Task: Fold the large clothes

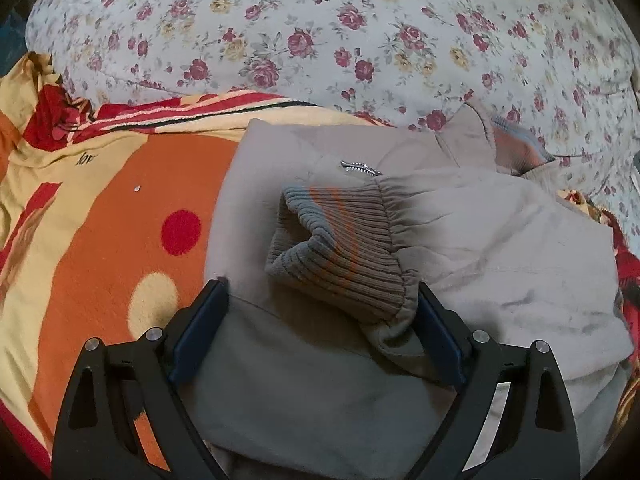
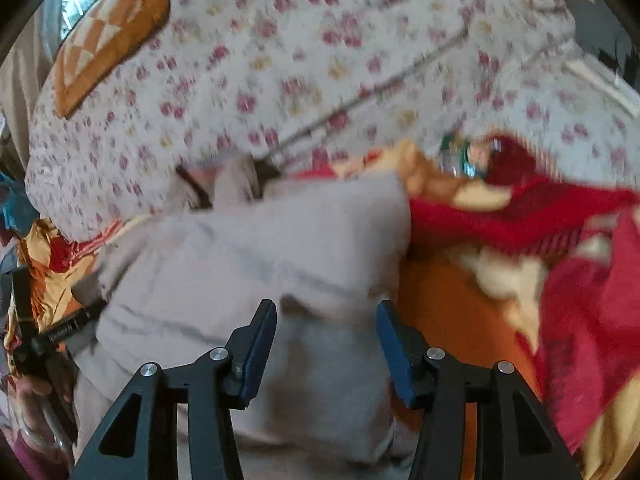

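A beige zip-up sweatshirt (image 1: 500, 240) lies partly folded on an orange, red and yellow blanket (image 1: 104, 248). Its ribbed cuff (image 1: 340, 240), with grey and orange stripes, rests on top of the body, and a metal zipper (image 1: 360, 168) shows above it. My left gripper (image 1: 322, 292) is open, its fingers astride the cuff and sleeve end, the right pad touching the sleeve. In the blurred right wrist view, my right gripper (image 2: 326, 308) is open and empty over the sweatshirt (image 2: 248, 264) near its right edge.
A white quilt with red roses (image 1: 320, 32) bunches up behind the sweatshirt and fills the back of the right wrist view (image 2: 300, 60). The blanket (image 2: 560, 280) is rumpled at the right. An orange checked cushion (image 2: 112, 32) lies at top left. The left gripper's frame (image 2: 36, 332) shows at the left edge.
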### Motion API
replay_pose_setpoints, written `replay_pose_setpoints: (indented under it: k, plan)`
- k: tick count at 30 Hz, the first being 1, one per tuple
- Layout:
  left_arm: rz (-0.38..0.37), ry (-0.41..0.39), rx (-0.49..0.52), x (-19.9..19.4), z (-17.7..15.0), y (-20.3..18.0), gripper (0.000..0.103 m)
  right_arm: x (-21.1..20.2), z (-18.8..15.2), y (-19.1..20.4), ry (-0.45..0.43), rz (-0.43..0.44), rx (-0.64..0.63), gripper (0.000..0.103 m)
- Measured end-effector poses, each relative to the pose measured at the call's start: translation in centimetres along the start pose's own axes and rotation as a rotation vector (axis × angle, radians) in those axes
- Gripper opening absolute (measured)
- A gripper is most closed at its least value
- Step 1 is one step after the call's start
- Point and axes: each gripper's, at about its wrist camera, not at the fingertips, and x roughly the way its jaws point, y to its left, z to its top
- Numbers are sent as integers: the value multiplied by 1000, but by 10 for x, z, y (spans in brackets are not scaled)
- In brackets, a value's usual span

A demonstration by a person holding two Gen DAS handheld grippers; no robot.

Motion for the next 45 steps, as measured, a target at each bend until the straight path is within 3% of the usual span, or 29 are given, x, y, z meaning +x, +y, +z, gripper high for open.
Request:
replay_pose_setpoints:
  k: [4,6,8,11,14,16,19,22,24,26,29,32,33,35,36,39,42,45]
  plan:
    - [5,-5,4,1,1,-4,93,38,20,7,21,-17,-14,50]
    - [1,-4,6,2,2,-4,94,74,24,2,81,-134,-22,50]
    - [4,-3,9,3,2,-5,94,86,24,-7,65,-154,13,51]
    - [5,-3,12,4,2,-6,94,69,25,-8,91,-133,51,51]
    - [0,-9,6,1,2,-4,94,29,10,3,74,-44,41,52]
    - [-4,-17,2,-3,0,-3,94,5,-9,8,41,-16,-2,66]
    - [-16,-24,-16,-18,-6,-1,94,12,-35,10,111,-157,-141,68]
    - [-43,-42,-5,-47,-19,1,94,-17,-41,-13,81,-107,-37,68]
    - [-43,-45,12,-64,-27,2,94,-54,-47,-24,-13,-26,27,68]
    - [-46,-44,7,-80,-36,6,94,-79,-57,-26,-59,-44,23,72]
    - [-72,-31,-35,-96,-55,15,94,-77,-66,-29,-2,-128,-19,72]
    - [-71,-21,-62,-105,-78,25,94,-64,-71,-31,26,-95,-30,71]
    - [-61,-17,-67,-107,-86,28,94,-56,-72,-29,37,-93,-39,69]
    - [-48,-5,-75,-105,-102,34,94,-34,-67,-22,69,-128,-80,49]
    - [-42,4,-82,-103,-109,38,94,-23,-67,-18,89,-146,-103,29]
    - [-30,42,-109,-93,-122,50,94,-23,-72,-31,24,-127,-17,24]
    - [-10,7,-107,-95,-120,53,94,-28,-74,-52,23,-69,111,23]
    - [-20,-11,-129,-97,-117,57,94,-32,-82,-45,31,-105,76,23]
